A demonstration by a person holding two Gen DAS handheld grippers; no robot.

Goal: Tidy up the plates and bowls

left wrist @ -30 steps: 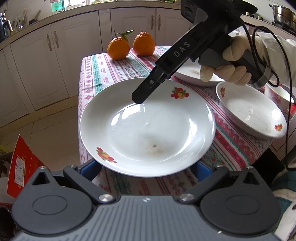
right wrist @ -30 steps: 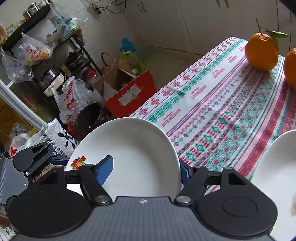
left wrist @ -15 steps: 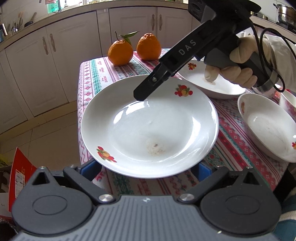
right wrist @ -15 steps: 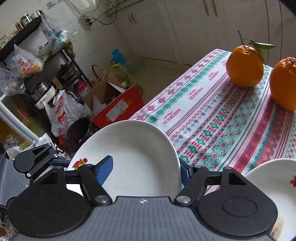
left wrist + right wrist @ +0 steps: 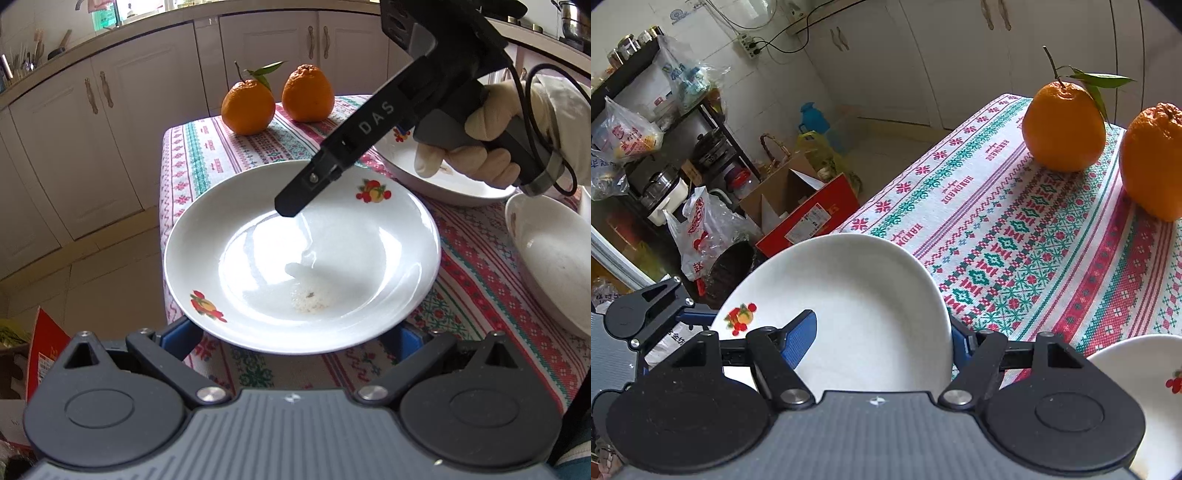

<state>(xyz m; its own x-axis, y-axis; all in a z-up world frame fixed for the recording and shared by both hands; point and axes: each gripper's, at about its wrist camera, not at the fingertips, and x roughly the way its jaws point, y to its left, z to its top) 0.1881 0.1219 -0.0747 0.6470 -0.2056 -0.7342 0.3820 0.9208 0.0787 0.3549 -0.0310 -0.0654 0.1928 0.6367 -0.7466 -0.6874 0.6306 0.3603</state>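
Observation:
A white plate with fruit prints [image 5: 332,258] is held above the left front part of the table; it also shows in the right wrist view [image 5: 857,306]. My left gripper [image 5: 291,338] has its blue fingers [image 5: 181,338] wide apart under the plate's near rim. My right gripper [image 5: 882,332] has one blue finger [image 5: 799,332] over the plate's far rim and the other under it. It shows as a black arm in the left wrist view [image 5: 291,206]. Two more white dishes [image 5: 443,177] [image 5: 554,258] sit on the table at the right.
Two oranges [image 5: 247,107] [image 5: 306,96] stand at the table's far left corner on the patterned cloth [image 5: 1015,240]. White cabinets [image 5: 110,129] line the wall. A red box [image 5: 812,214], bags and a cluttered shelf [image 5: 665,147] stand on the floor beside the table.
Both grippers and the plate have moved forward and a little right over the table. The oranges look nearer and the far dish has come closer to my right hand.

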